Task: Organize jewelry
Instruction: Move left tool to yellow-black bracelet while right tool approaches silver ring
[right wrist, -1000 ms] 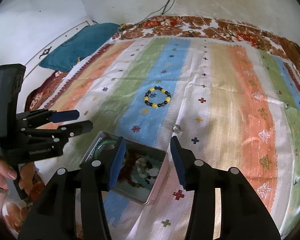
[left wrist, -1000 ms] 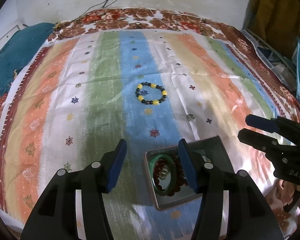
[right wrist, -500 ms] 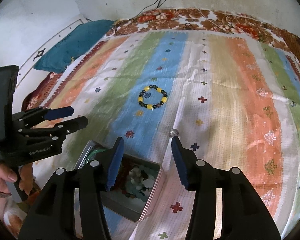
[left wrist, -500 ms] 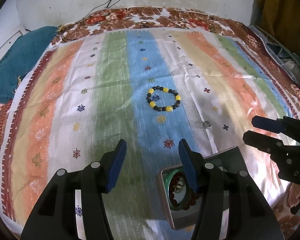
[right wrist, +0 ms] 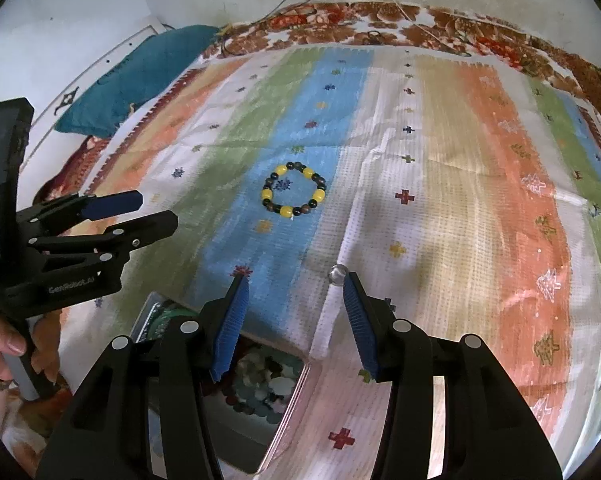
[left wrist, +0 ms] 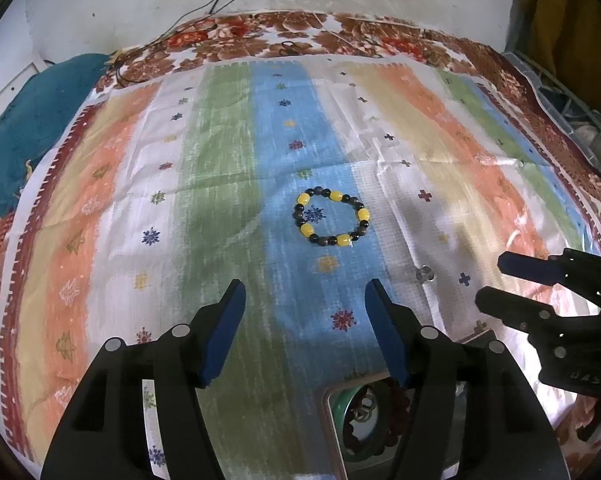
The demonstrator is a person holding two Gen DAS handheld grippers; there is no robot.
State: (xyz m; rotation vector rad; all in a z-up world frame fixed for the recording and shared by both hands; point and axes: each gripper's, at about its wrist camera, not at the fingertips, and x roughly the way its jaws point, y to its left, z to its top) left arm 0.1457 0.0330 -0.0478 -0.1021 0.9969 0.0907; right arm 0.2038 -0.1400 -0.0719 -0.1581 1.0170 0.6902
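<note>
You approach the beaded bracelet (left wrist: 331, 217) beyond the tin (left wrist: 332, 432), left gripper (left wrist: 305, 300) opening empty, right gripper (right wrist: 294, 294) parted empty; next, straddle and close on it.

Left claw (left wrist: 304, 300) opening, empty; bracelet (left wrist: 331, 217) ahead.

Soft daylight, slight blur, fisheye-warped edges
</note>
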